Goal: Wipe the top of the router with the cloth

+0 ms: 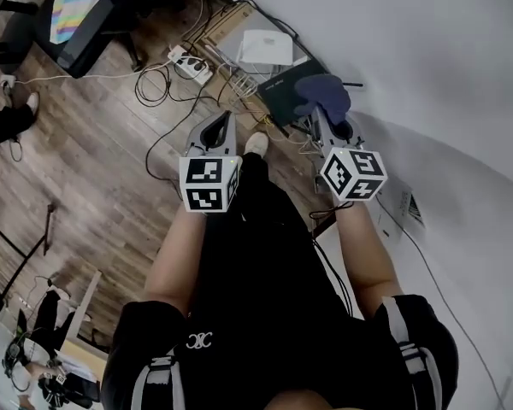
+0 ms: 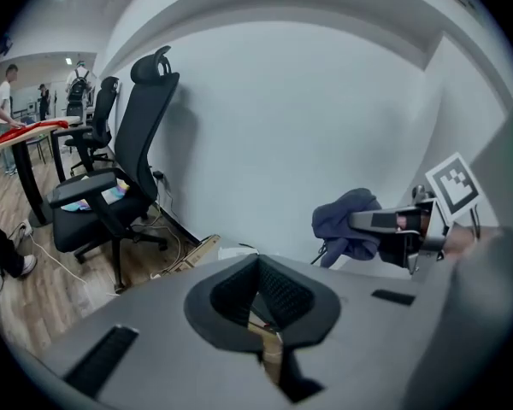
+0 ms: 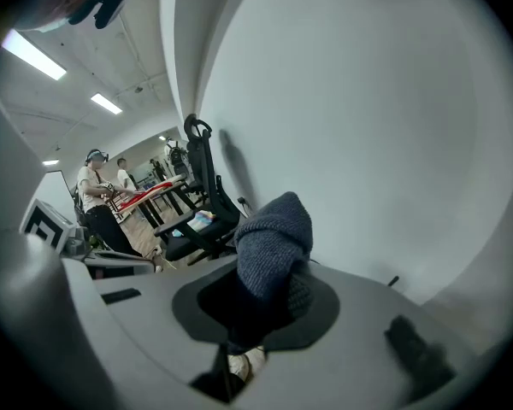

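Your right tool [image 1: 329, 118] clamps the dark blue knitted cloth [image 1: 321, 92] by the flat black router [image 1: 278, 99], upper centre; your left tool [image 1: 217, 131] is closed, empty.

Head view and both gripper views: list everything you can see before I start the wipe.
cloth: one, dark blue, bunched in the right gripper, above the router
router: one, black, on the floor by the wall
flat box: one, white, just beyond the router
power strip: one, white, on the floor among cables
cables: several, tangled near the wall
office chairs: two, black, along the wall
floor: brown wood
wall: white
bystanders: at least two, far back
left gripper: grey, jaws together, empty
right gripper: grey, shut on the cloth
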The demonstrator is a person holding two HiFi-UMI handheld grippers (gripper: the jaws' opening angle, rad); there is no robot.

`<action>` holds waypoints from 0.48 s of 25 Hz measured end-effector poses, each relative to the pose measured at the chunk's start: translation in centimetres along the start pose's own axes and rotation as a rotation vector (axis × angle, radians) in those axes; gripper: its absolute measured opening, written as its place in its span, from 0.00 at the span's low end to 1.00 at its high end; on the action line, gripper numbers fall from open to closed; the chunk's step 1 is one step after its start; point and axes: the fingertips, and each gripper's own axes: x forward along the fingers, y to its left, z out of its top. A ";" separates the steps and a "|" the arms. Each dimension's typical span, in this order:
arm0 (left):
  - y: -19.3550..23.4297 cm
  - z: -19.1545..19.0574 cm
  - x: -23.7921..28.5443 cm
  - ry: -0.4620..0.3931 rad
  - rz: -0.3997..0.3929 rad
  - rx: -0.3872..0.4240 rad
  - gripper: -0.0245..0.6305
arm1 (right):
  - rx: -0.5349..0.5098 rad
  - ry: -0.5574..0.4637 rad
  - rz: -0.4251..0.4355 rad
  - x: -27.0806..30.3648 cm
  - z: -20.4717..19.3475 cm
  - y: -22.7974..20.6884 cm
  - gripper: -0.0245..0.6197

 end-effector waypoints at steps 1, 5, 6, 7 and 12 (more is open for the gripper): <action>0.2 -0.5 0.8 0.008 -0.004 0.006 0.04 | 0.005 0.014 -0.003 0.8 -0.8 -0.3 0.13; 0.8 -1.7 3.7 0.019 -0.036 0.018 0.04 | 0.017 0.086 -0.003 4.1 -4.6 -1.2 0.13; 1.1 -2.0 4.6 0.020 -0.047 0.014 0.04 | 0.018 0.105 -0.003 5.0 -5.4 -1.4 0.13; 1.5 -2.3 5.5 0.024 -0.056 0.010 0.04 | 0.015 0.123 0.000 5.8 -6.2 -1.6 0.13; 3.7 -4.9 10.3 0.055 -0.079 -0.012 0.04 | -0.049 0.240 0.087 10.1 -10.3 -2.1 0.13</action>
